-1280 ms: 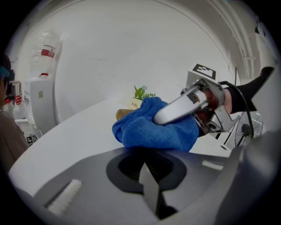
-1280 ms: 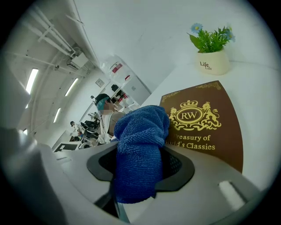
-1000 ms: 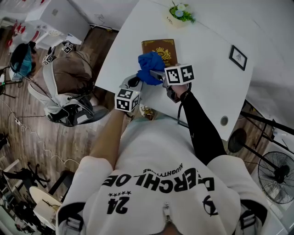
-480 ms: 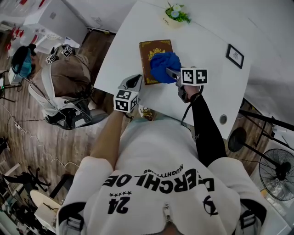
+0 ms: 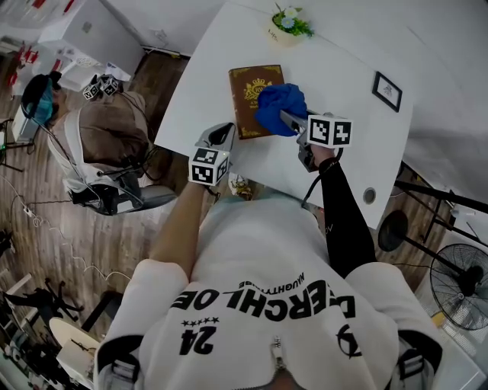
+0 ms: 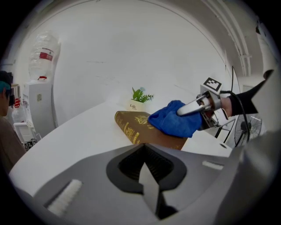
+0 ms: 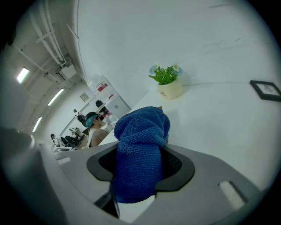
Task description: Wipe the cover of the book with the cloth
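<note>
A brown book with gold print (image 5: 249,91) (image 6: 138,128) lies flat on the white table (image 5: 343,152). My right gripper (image 5: 290,120) is shut on a bunched blue cloth (image 5: 279,107) (image 6: 175,119) (image 7: 139,154), which rests on the right side of the book's cover and hangs over its right edge. In the right gripper view the cloth fills the space between the jaws and hides the book. My left gripper (image 5: 223,137) (image 6: 147,193) is shut with nothing in it, at the table's near left edge, just short of the book's near left corner.
A small potted plant (image 5: 287,23) (image 7: 166,81) stands at the table's far edge. A small framed picture (image 5: 387,91) (image 7: 266,90) lies at the right. A person (image 5: 99,129) sits on the floor side at the left. A fan (image 5: 457,289) stands at the lower right.
My right gripper has carried the blue cloth to the right across the book's cover, from its near left part to its right edge. The left gripper has stayed near the table's edge.
</note>
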### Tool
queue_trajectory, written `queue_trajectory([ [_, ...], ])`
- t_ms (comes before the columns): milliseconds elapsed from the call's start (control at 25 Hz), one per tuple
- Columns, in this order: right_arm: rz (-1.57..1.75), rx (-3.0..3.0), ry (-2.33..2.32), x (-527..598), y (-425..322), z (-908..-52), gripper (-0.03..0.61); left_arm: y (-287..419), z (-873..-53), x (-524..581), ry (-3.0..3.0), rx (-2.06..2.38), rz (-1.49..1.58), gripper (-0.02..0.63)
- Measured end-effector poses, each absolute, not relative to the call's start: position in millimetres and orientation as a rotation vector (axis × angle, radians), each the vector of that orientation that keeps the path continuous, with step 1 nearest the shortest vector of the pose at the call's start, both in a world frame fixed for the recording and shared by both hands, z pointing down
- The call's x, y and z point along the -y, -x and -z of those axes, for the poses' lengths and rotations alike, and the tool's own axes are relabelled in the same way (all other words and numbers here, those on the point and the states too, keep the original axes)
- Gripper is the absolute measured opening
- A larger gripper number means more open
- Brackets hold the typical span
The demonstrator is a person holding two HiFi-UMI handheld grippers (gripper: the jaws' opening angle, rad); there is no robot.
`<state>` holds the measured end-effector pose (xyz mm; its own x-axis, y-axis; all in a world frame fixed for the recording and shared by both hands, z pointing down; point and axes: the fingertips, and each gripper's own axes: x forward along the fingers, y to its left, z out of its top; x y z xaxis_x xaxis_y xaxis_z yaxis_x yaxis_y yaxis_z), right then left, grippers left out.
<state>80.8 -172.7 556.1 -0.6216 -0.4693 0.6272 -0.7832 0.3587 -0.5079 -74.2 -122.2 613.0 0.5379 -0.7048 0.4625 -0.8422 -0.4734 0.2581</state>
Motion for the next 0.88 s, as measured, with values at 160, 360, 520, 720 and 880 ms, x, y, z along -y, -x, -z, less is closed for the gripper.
queue_trajectory([
  [160,-1.096,2.374,-0.957,159,-39,-535,0.209,75,-611,121,-2.329,1.262,-0.385,0.056],
  [360,-1.044,2.34,-0.756,125,14,-551,0.209,76,-610,119,-2.324,1.264,-0.38,0.055],
  [520,-1.023,2.25,-0.779,115,22,-577,0.207,78,-610,117,-2.328,1.259,-0.375,0.056],
  [720,-1.01,2.254,-0.753,114,23,-576,0.207,77,-610,116,-2.334,1.262,-0.387,0.055],
  [880,-0.979,2.245,-0.773,115,18,-576,0.207,76,-611,116,-2.346,1.248,-0.401,0.056],
])
